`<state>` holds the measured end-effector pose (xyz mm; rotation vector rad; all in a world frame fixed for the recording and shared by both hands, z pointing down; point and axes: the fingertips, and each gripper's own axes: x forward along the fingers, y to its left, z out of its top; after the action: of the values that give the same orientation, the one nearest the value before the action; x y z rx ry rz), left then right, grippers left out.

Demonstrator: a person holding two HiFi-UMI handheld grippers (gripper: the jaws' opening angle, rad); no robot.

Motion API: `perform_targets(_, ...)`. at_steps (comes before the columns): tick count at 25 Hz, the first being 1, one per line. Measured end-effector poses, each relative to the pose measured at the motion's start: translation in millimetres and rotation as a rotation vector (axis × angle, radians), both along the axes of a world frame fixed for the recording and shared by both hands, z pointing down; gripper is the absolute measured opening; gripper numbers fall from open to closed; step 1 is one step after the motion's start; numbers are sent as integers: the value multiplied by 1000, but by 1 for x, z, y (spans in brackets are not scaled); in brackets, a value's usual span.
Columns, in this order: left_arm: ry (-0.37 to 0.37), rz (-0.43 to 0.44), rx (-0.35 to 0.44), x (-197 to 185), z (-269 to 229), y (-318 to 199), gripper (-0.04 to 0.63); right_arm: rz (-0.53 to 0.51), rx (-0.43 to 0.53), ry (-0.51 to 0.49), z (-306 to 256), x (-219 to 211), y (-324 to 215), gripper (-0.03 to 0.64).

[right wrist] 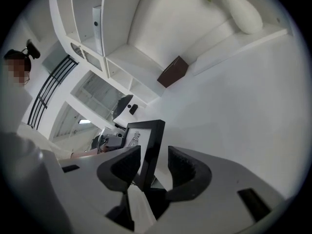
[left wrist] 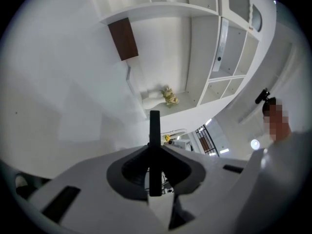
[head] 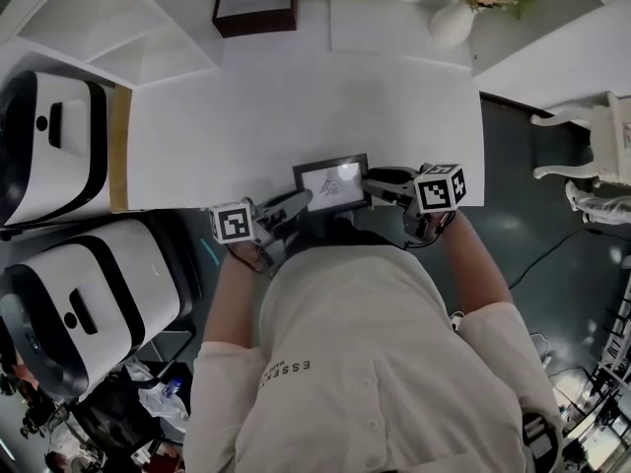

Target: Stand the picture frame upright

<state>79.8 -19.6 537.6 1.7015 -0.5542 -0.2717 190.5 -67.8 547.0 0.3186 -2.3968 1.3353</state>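
**Status: frame (head: 332,181) at table (head: 296,106) edge, one grip engaged**

1. Table. The white top fills the middle of the head view. The person stands at its 6 o'clock edge.

2. Machines (head: 49,146). Two white-and-black units stand off the table, at 9 and 8 o'clock from its centre.

3. Box (head: 254,6). This dark brown box with a pale inner face sits at the table's 12 o'clock edge, well apart from the frame.

4. Vase (head: 452,23). It is white, holds flowers, and stands at 1 o'clock beyond the table's far edge.

5. Frame. It has a black border around a pale picture with a small drawing. It sits at the table's 6 o'clock edge, between the two grippers, with its face tilted up toward the head camera. No view shows whether its lower edge rests on the table.

6. Left gripper (head: 296,203). It is at 8 o'clock from the frame. In the left gripper view, the frame's edge (left wrist: 154,130) rises as a thin dark bar between the pads. Both pads press on it, so the grip is engaged.

7. Right gripper (head: 380,183). It is at 3 o'clock from the frame. In the right gripper view, the jaws are spread wide and the frame's side (right wrist: 148,145) stands between the pads. A clear gap shows at the 3 o'clock pad, and the other pad lies close to the picture face. This gripper has no grip on the frame.
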Motion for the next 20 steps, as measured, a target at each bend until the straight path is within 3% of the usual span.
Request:
perform_targets(4, -51, 23, 60, 0, 1, -11, 72, 1, -69, -85, -1, -1, -11, 173)
perform_targets(9, -49, 38, 71, 2, -3, -17, 72, -18, -128, -135, -4, -7, -14, 153)
perform_targets(11, -53, 47, 80, 0, -4, -19, 72, -22, -117, -125, -6, -9, -15, 100)
perform_targets(20, -171, 85, 153, -67, -23, -47, 72, 7, 1, -84, -30, -72, -35, 97)
